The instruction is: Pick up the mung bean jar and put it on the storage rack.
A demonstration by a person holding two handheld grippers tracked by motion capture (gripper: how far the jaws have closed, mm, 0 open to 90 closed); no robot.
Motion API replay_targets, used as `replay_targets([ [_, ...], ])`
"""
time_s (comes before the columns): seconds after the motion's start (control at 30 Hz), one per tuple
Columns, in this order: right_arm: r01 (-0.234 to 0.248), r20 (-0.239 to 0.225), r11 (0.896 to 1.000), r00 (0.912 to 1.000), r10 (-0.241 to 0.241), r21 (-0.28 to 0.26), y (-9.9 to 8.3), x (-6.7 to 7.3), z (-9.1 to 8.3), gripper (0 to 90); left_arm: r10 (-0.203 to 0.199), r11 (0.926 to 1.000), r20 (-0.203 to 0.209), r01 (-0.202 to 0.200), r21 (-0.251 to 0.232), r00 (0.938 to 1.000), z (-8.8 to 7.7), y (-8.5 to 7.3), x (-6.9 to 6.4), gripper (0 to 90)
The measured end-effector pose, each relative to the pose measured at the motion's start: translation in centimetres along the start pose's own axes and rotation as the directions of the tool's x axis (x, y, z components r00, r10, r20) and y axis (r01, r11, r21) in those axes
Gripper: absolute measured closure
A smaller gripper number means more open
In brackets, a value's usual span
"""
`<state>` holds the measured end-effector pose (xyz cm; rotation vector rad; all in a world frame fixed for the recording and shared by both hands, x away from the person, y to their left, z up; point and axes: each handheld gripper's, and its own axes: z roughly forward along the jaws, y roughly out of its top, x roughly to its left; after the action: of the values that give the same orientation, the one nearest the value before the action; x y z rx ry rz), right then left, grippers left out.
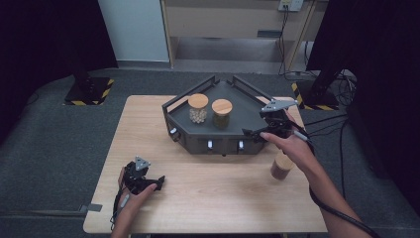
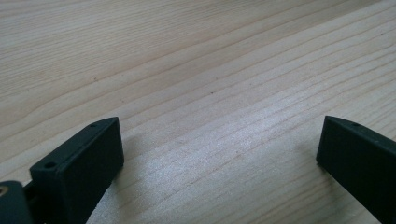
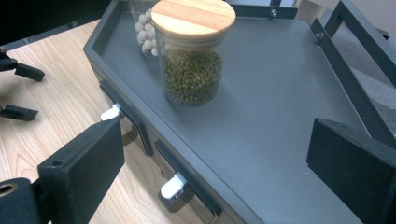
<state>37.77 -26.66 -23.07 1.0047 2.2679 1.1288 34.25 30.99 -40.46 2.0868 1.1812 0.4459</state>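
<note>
The jar of green beans [image 3: 194, 51] is a clear glass cylinder with a flat, pale wooden lid [image 3: 194, 16] that shows a reddish band of grain. Small olive-green beans fill it from the base to well over half its height; the glass above them is clear. It stands upright on the dark grey deck of the angular tray [image 1: 245, 106], toward the front middle, in the high view [image 1: 221, 114].

Just beside it, farther back in the right claw view, stands a second jar [image 1: 198, 109] with the same kind of wooden lid, holding pale, round, cream-coloured beans. The two jars are close, and I cannot tell whether they touch.

The tray has a raised black rail at the back and a front wall with small white knobs [image 3: 171, 187] on shallow drawers. It sits on the far half of the light wooden table [image 1: 208, 193].

The right claw [image 1: 258, 130] hovers over the tray's right front corner, its jaws wide apart with nothing between them; the green bean jar is ahead of it, apart from both jaws.

A third jar [image 1: 282, 167] with brown contents stands on the table to the right of the tray, partly hidden by the person's right forearm.

The left claw [image 1: 159, 182] rests low over the table near its front left, jaws spread wide over bare wood [image 2: 219, 154].
</note>
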Motion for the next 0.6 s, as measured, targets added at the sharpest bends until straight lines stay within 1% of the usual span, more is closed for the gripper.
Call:
replay_targets([
  [0.17, 0.001, 0.001, 1.000, 1.0000, -0.001, 0.000, -0.7, -0.1, -0.7, 4.4, 0.000, 1.0000, -0.001, 0.000, 0.000, 1.0000, 0.0, 0.0, 0.0, 0.0],
  [0.3, -0.011, 0.003, 1.000, 0.9999, 0.011, -0.003, -1.3, -0.2, -1.1, 4.5, 0.000, 1.0000, -0.001, 0.000, 0.000, 1.0000, 0.0, 0.0, 0.0, 0.0],
  [0.5, -0.015, 0.007, 1.000, 0.9999, 0.015, -0.006, -2.3, -0.3, -1.7, 4.5, -0.001, 1.0000, -0.001, 0.001, -0.001, 1.0000, 0.0, 0.0, 0.0, 0.0],
  [0.6, -0.026, 0.010, 1.000, 0.9996, 0.026, -0.007, -2.8, -0.4, -2.0, 4.5, 0.000, 1.0000, -0.001, 0.000, 0.000, 1.0000, 0.0, 0.0, 0.0, 0.0],
])
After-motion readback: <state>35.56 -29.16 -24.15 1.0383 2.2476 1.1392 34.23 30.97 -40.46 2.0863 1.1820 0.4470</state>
